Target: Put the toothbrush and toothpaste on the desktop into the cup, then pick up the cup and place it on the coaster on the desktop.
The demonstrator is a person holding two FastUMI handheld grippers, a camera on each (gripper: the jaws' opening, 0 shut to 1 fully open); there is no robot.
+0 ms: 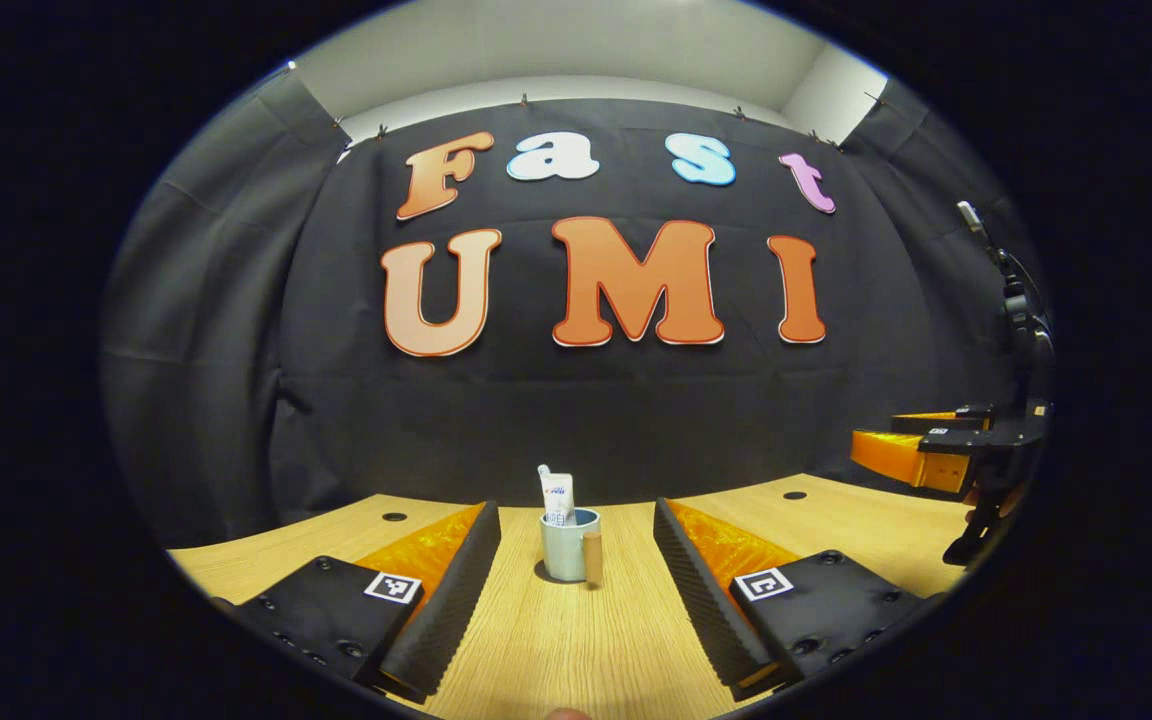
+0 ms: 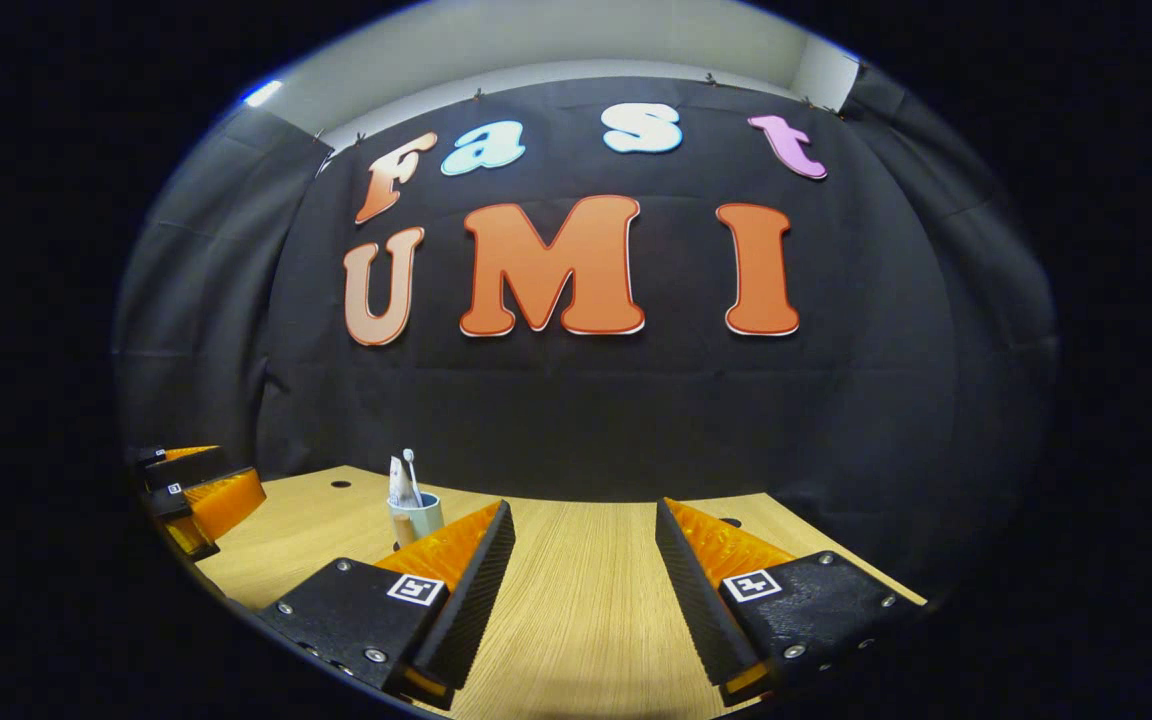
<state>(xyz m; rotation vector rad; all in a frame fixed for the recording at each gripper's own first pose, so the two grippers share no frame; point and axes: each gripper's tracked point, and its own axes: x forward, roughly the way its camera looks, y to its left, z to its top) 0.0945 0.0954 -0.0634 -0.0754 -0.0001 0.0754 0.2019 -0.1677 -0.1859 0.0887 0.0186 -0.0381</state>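
Bare counter (image 1: 556, 640) runs straight from the open left claw (image 1: 576, 560) to the cup (image 1: 568, 545). Ahead of the open right claw (image 2: 584, 560), bare counter reaches the wall; the cup stands off left.

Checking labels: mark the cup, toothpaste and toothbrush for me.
cup (image 1: 564, 555): left gripper view, on its front wall.
toothpaste (image 1: 557, 492): left gripper view, on the tube part standing above the cup's rim.
toothbrush (image 2: 411, 472): right gripper view, on the stem sticking up out of the cup.
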